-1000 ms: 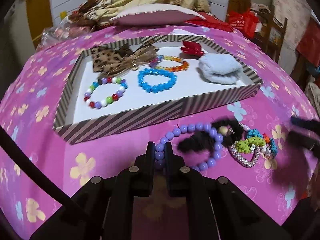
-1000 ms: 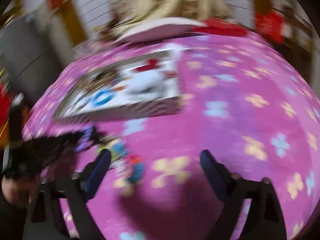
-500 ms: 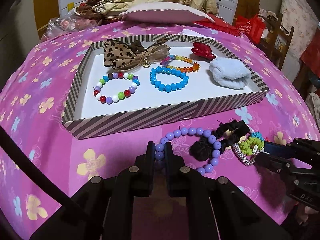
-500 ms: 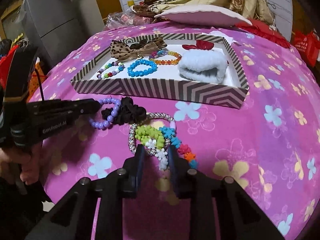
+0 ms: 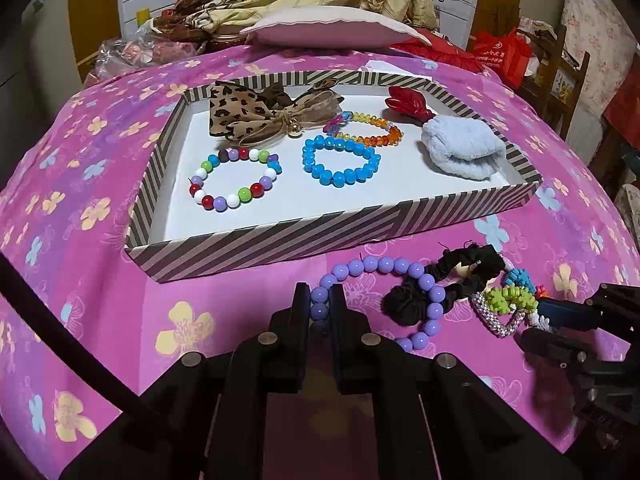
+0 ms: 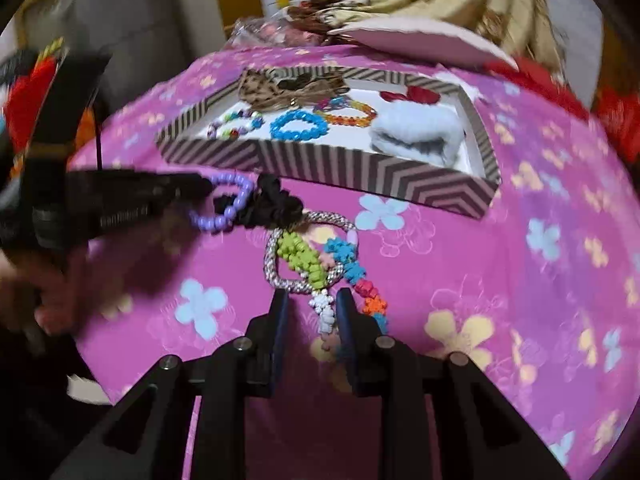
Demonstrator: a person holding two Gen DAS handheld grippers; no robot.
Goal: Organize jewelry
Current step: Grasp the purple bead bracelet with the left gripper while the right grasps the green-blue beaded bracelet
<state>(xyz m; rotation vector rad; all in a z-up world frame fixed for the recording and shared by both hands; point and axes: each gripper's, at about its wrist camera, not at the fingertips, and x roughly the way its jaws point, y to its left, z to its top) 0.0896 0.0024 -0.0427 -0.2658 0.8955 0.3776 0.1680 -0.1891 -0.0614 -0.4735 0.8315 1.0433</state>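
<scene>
Purple bead bracelet [image 5: 384, 292] lies on the pink flowered cloth [image 5: 80, 264] in the lower middle of the left wrist view, just in front of the striped tray [image 5: 280, 240]. The left gripper [image 5: 319, 308] has its two fingers pressed together on the near beads of this bracelet. A black scrunchie [image 5: 440, 288] lies across the right part of the bracelet and touches it.

To the right of the scrunchie there is a silver ring bracelet [image 6: 308, 256] with a colorful flower-bead bracelet [image 6: 340, 272] tangled in it. In the right wrist view these two lie in the center of the frame. The right gripper [image 6: 312, 308] has its fingers narrowed around the white end of the flower-bead bracelet; I cannot tell if they really pinch it, because the picture is blurred.

Inside the tray, in the upper middle of the left wrist view, there are a leopard bow [image 5: 256, 116], a multicolor bead bracelet [image 5: 234, 178], a blue bead bracelet [image 5: 340, 162], an orange bead bracelet [image 5: 368, 128], a red hair clip [image 5: 408, 104] and a pale blue fluffy scrunchie [image 5: 460, 146].
</scene>
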